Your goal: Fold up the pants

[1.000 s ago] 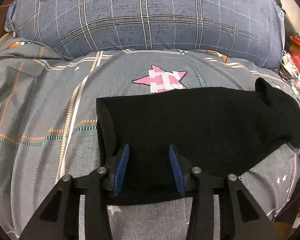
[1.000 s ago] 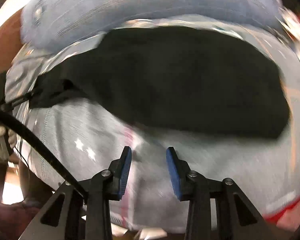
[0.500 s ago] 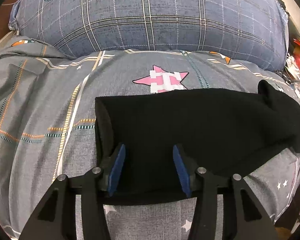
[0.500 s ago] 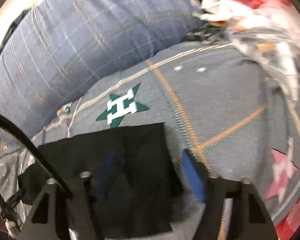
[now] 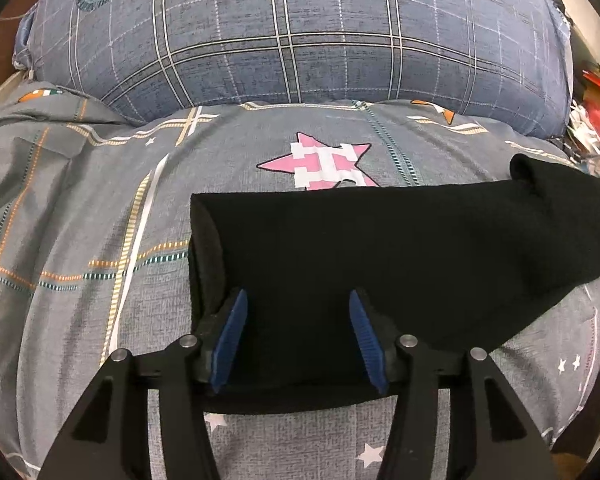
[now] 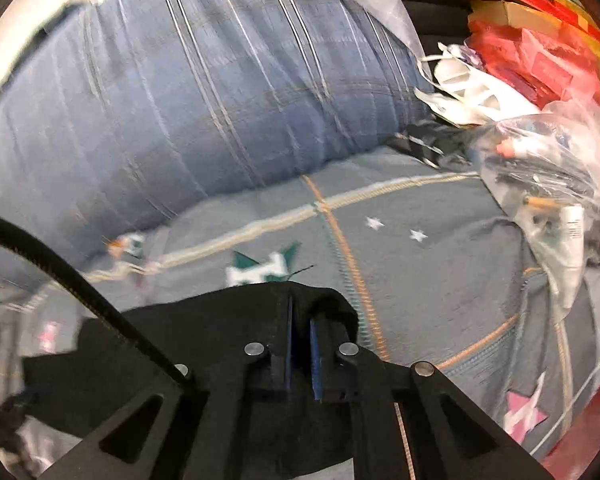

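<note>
The black pants (image 5: 400, 248) lie folded across the grey patterned bed sheet (image 5: 80, 248). In the left wrist view my left gripper (image 5: 298, 330) is open, its blue pads over the near left end of the pants. The far right end of the pants is lifted into a small peak (image 5: 528, 168). In the right wrist view my right gripper (image 6: 300, 344) is shut on the pants (image 6: 220, 328), pinching an edge of the black fabric between its blue pads. The right wrist view is blurred.
A large blue plaid pillow (image 5: 300, 36) lies along the back of the bed; it also shows in the right wrist view (image 6: 200, 92). Plastic bags (image 6: 540, 184) and red boxes (image 6: 540, 52) crowd the right side. A black cable (image 6: 80, 280) crosses the right wrist view.
My right gripper swung over to the right end of the pants and closed on the fabric. My left gripper stayed open over the left end, shifting only slightly.
</note>
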Available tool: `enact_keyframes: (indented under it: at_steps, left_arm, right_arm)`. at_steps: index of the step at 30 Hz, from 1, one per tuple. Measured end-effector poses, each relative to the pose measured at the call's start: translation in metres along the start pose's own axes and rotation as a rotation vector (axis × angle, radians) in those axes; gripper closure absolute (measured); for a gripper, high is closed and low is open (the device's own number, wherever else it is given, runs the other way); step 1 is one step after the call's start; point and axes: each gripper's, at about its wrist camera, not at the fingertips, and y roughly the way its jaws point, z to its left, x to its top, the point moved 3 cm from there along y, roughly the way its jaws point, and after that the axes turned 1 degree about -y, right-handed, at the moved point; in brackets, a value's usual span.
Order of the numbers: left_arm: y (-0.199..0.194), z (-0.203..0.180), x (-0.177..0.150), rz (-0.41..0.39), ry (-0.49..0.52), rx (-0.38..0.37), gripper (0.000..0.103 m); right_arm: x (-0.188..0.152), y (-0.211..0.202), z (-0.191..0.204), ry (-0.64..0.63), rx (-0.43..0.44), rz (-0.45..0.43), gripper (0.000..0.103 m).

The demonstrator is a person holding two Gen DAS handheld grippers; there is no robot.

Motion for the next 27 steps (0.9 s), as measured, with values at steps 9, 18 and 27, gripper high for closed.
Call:
enact_keyframes:
  at_steps: [9,18,27]
  left_arm:
    - [0.000,0.002,-0.003,-0.031,0.009,-0.011,0.045]
    - [-0.022,0.008,-0.011,-0.046,-0.121,-0.044,0.044]
    - [-0.086,0.083,-0.054,-0.087,-0.381,-0.104,0.043]
  right_arm:
    - [-0.014,0.006,-0.020,-0.081,-0.377,0.009,0.074]
    - [-0.027,-0.038,0.118,-0.079,0.413,0.087,0.069]
    - [-0.035,0.074,0.203,-0.040,0.383,0.242,0.068]
